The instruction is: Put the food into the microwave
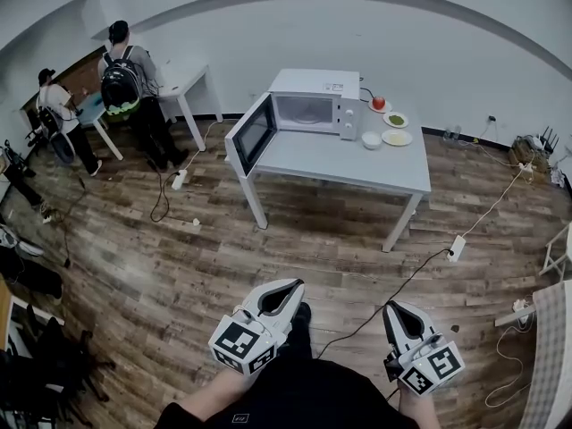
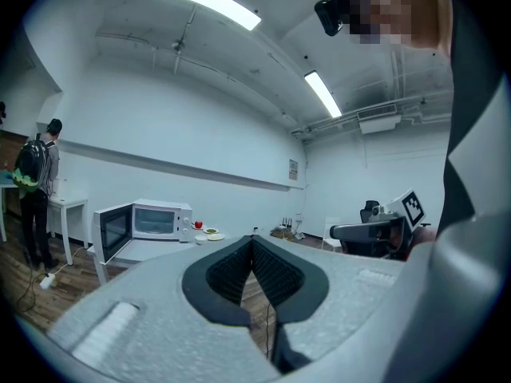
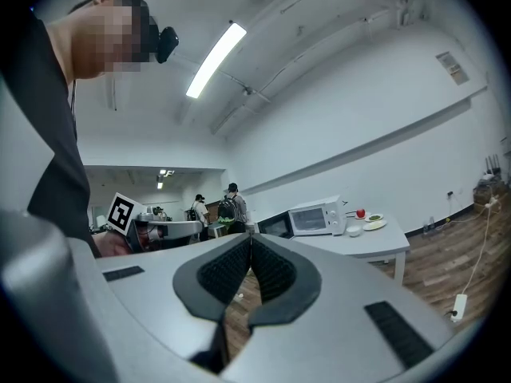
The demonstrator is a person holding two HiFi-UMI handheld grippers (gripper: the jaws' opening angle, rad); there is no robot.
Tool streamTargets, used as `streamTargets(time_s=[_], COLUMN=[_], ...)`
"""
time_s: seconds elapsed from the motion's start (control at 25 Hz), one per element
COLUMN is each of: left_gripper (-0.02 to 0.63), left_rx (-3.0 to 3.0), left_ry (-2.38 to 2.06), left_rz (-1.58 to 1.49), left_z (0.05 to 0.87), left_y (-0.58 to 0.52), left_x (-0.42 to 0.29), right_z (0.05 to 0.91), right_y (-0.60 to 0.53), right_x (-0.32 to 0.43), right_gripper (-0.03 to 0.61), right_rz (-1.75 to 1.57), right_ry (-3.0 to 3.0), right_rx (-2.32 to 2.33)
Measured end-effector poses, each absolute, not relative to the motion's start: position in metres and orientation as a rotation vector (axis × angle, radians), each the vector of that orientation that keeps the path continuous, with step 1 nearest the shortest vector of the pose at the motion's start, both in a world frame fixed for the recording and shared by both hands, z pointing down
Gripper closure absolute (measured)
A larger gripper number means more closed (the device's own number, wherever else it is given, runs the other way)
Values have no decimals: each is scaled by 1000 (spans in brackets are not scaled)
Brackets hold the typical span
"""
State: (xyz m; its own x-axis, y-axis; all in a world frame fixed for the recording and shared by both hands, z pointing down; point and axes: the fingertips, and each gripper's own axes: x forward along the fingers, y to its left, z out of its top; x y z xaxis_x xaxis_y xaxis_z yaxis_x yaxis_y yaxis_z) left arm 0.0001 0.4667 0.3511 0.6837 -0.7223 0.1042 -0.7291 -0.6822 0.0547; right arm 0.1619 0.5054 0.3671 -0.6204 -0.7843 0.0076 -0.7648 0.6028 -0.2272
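Wooden floor [image 1: 179, 266] stretches to the worktop [image 1: 357, 164], with a cable [image 1: 429, 256] and power strip [image 1: 457, 248] lying across it. The open microwave [image 1: 308, 105] stands at the worktop's far edge, and the food plates [image 1: 396, 129] sit at its far right corner. Left tool [image 1: 295, 286] and right tool [image 1: 391, 309] are pinched closed and empty.

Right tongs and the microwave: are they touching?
Apart. The head view shows the right tongs low by the person, with wooden floor between them and the table bearing the microwave.
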Motion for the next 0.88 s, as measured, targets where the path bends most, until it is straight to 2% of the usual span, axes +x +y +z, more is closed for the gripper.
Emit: streamTargets(time_s=[0.88], left_gripper=[606], left_rx=[2801], left_ry=[-1178], left_rz=[81], left_z=[352], left_y=[226], left_x=[-50], right_z=[378], right_y=[274], right_x=[103], right_gripper=[563], right_rz=[-403], right_ry=[2765], right_rx=[-1353])
